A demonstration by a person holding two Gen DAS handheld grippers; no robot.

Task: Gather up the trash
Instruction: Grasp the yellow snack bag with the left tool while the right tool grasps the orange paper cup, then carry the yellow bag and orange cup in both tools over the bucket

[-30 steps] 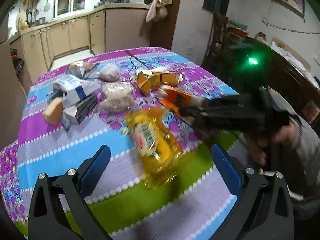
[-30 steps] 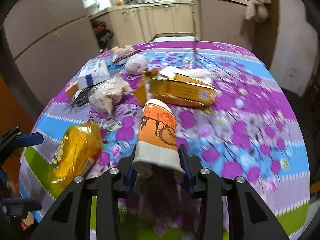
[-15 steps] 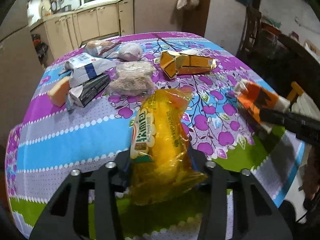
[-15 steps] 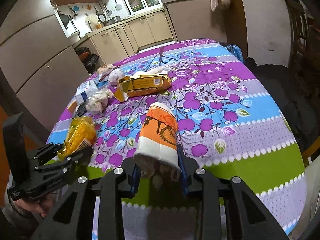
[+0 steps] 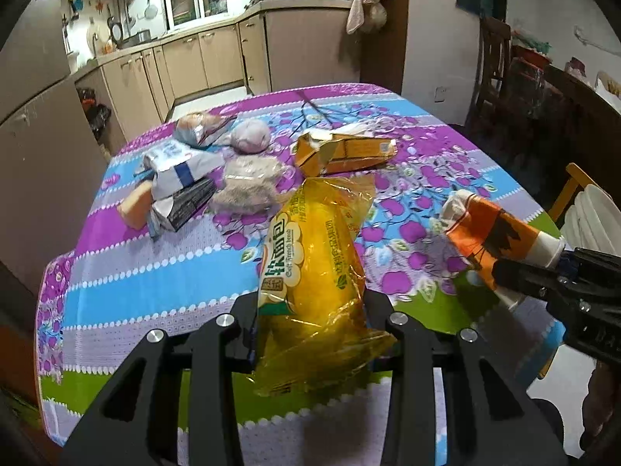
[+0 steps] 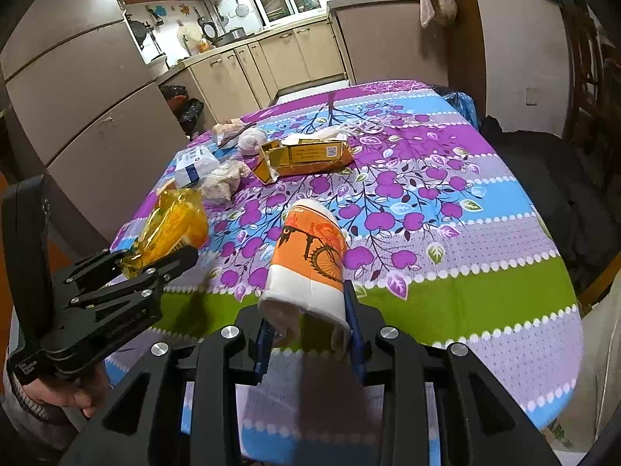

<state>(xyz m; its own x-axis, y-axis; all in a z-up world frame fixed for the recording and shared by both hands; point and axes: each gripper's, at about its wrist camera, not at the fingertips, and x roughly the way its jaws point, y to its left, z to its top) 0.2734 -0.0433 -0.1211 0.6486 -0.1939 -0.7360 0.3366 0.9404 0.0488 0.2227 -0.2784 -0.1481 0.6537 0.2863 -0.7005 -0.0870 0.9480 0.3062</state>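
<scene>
My left gripper (image 5: pixel 310 322) clamps the crinkly yellow plastic bread bag (image 5: pixel 314 268), lifted above the floral tablecloth (image 5: pixel 155 272); my right gripper (image 6: pixel 308 334) pinches the squashed orange-and-white paper cup (image 6: pixel 310 268) above its near edge

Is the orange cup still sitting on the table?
No, the right claw holds the orange cup squeezed between its fingers, lifted above the table.
</scene>
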